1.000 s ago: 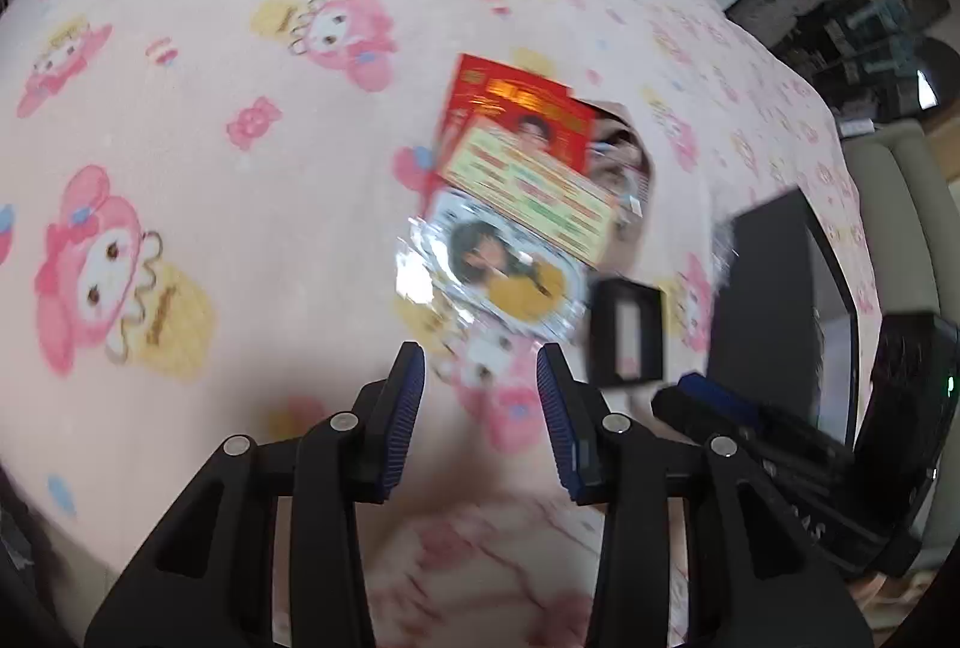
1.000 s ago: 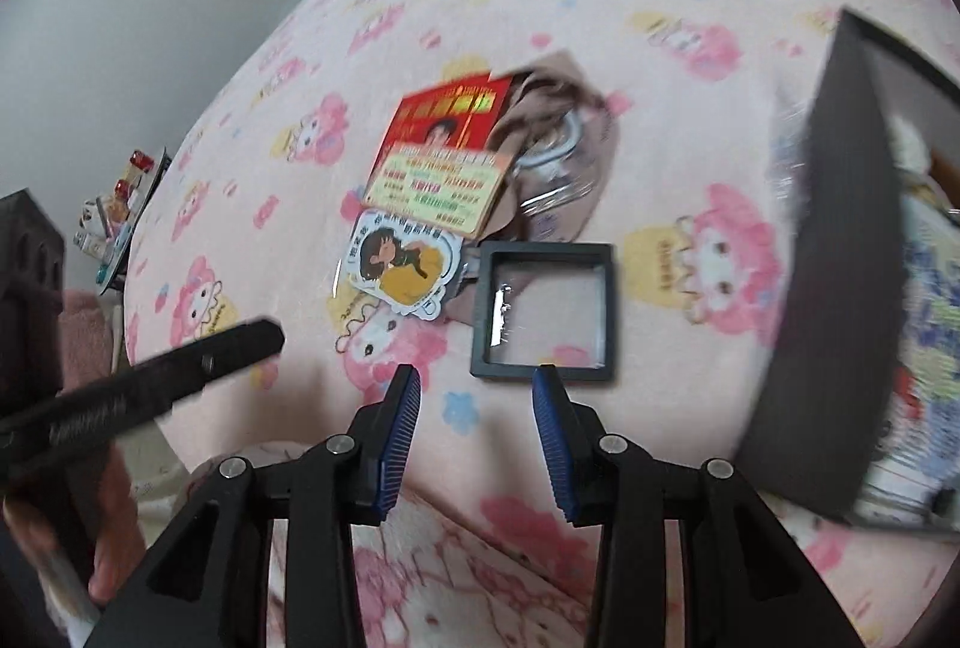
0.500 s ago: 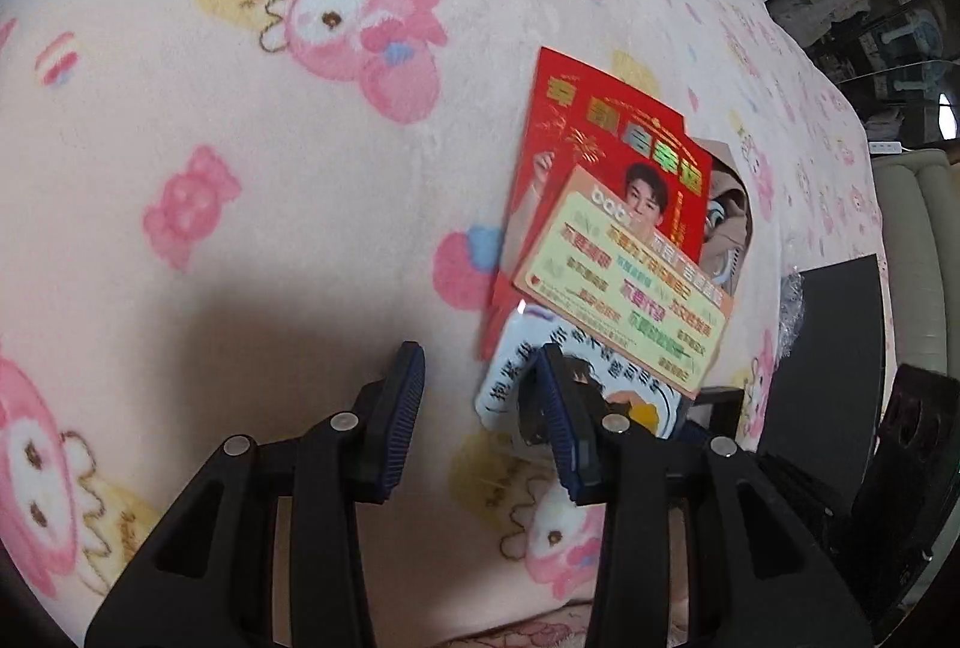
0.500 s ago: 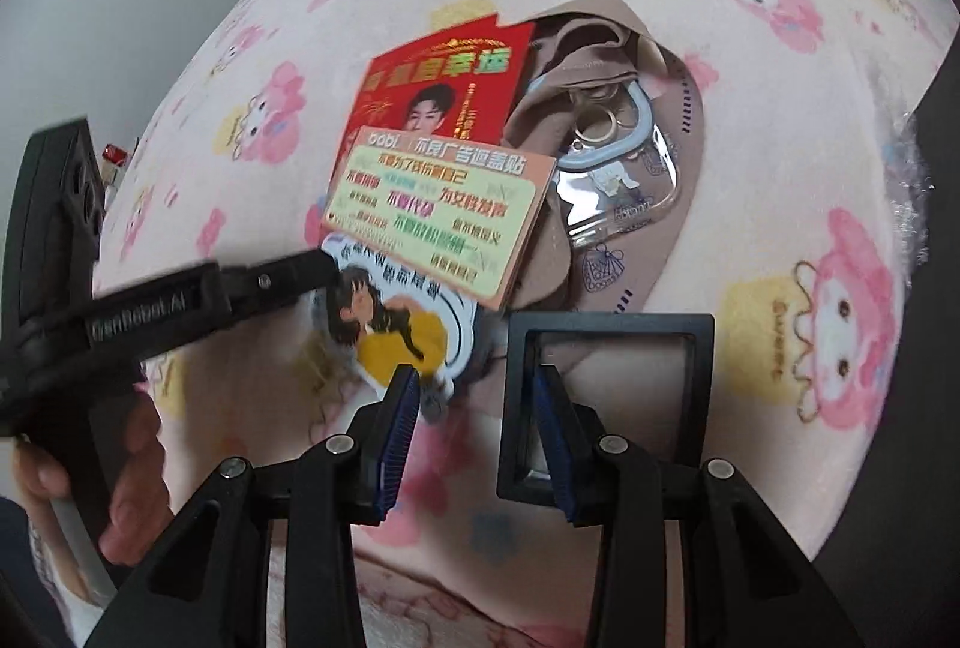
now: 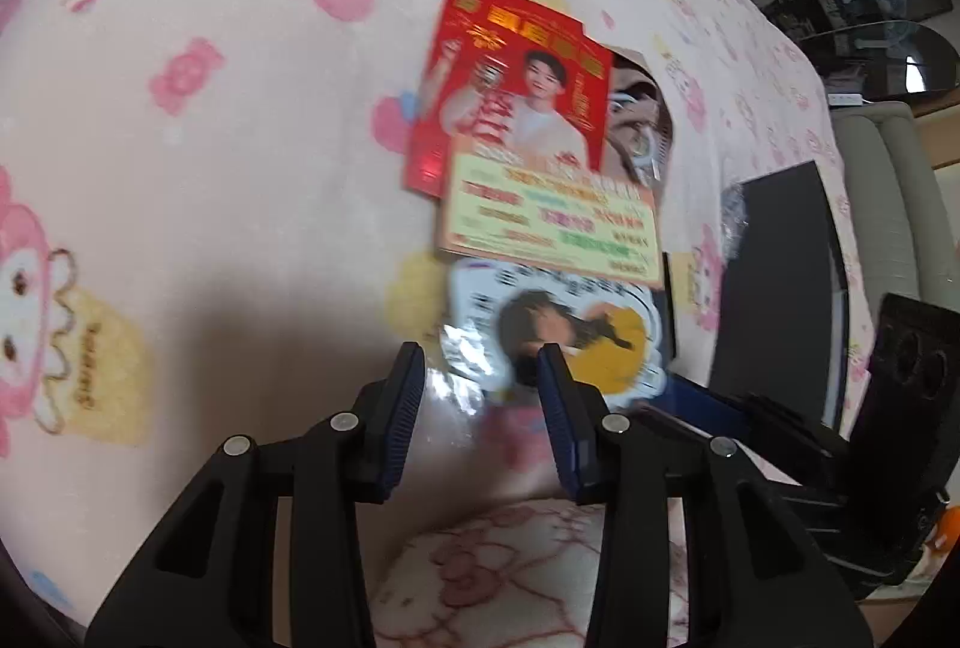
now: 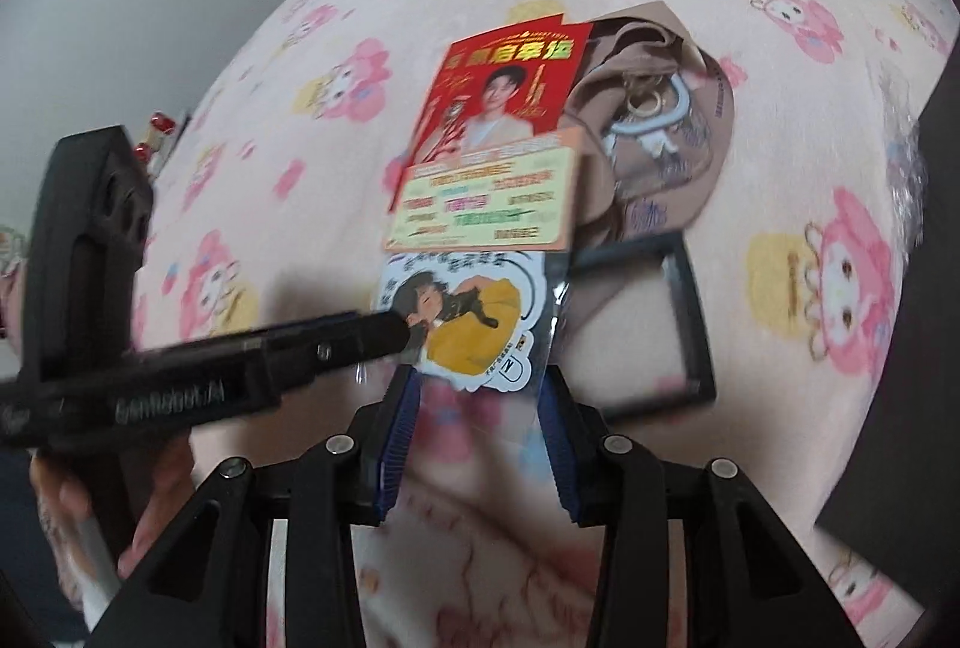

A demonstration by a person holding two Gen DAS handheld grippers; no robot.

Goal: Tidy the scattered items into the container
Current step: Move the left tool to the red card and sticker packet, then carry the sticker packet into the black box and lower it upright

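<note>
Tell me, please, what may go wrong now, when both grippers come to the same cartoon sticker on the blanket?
Both the left gripper and right gripper stand open over the sleeved cartoon sticker; they may collide. The sticker lies flat on the soft blanket, so the pads may pinch fabric. The yellow card overlaps its top edge and may be dragged along.
</note>
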